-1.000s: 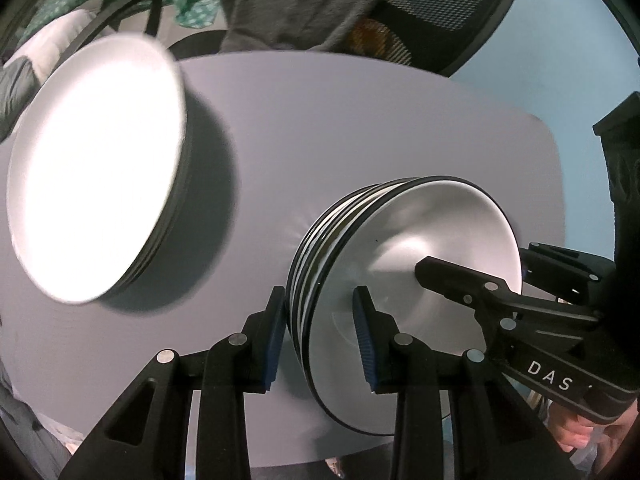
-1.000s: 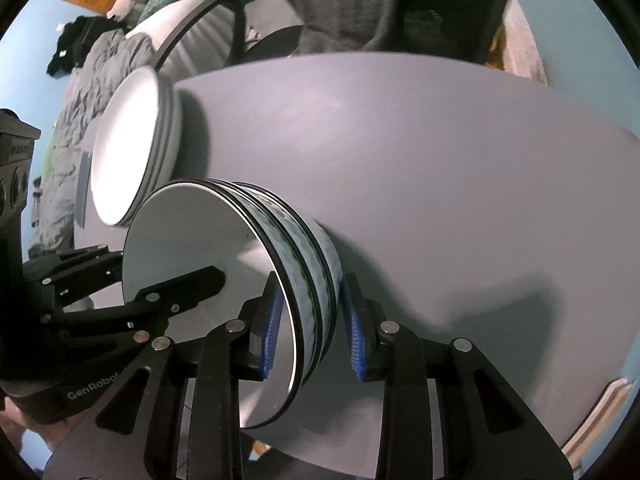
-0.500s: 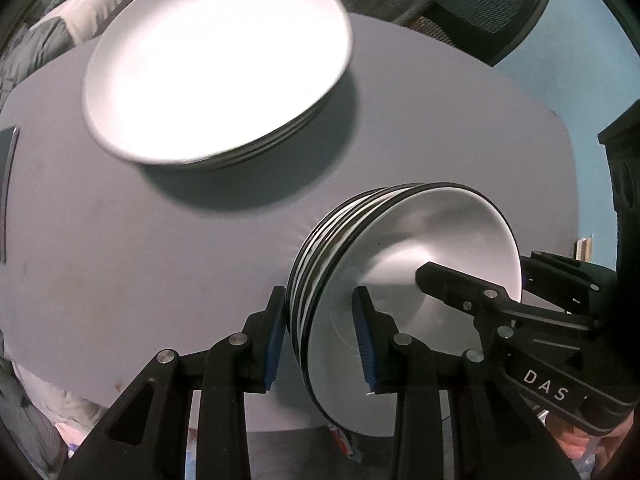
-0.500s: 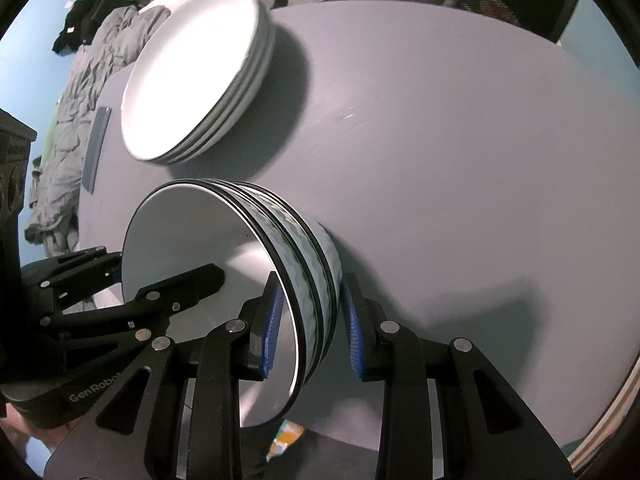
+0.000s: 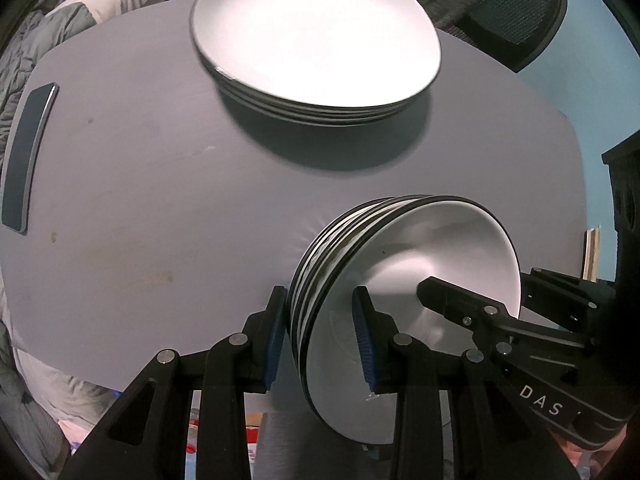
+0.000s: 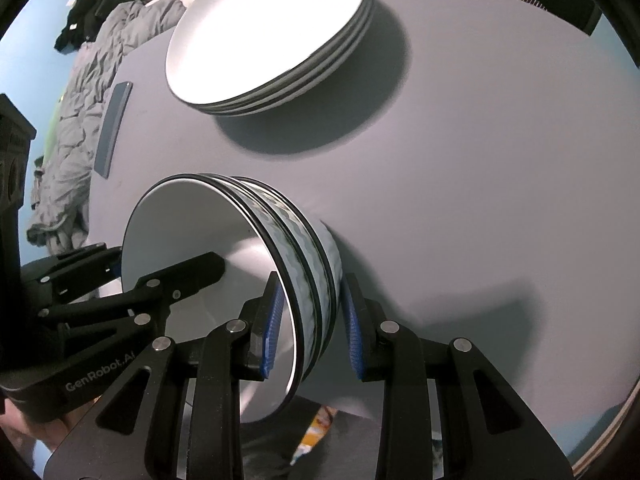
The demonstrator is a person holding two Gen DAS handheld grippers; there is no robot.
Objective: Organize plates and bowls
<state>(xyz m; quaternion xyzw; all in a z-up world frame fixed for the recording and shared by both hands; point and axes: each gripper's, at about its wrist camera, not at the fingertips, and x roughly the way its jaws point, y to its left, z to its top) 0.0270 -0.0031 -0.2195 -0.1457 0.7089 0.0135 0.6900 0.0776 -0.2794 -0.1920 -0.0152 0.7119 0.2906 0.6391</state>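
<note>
Both the left hand-held gripper point(image 5: 320, 336) and the right hand-held gripper point(image 6: 312, 320) are clamped on the bowl stack point(image 5: 400, 280); the plates point(image 5: 316, 36) lie at 12 o'clock on the table point(image 5: 140, 200).

Left gripper point(image 5: 320, 336) clamps bowl stack point(image 5: 404, 292) rim near table point(image 5: 160, 200) front edge; plate stack point(image 5: 316, 36) at far edge.

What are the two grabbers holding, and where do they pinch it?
A stack of bowls. The left gripper and right gripper each pinch its rims, on opposite sides.

Blue wall point(image 5: 580, 92), mesh chair point(image 5: 516, 4), grey table point(image 5: 160, 200)
</note>
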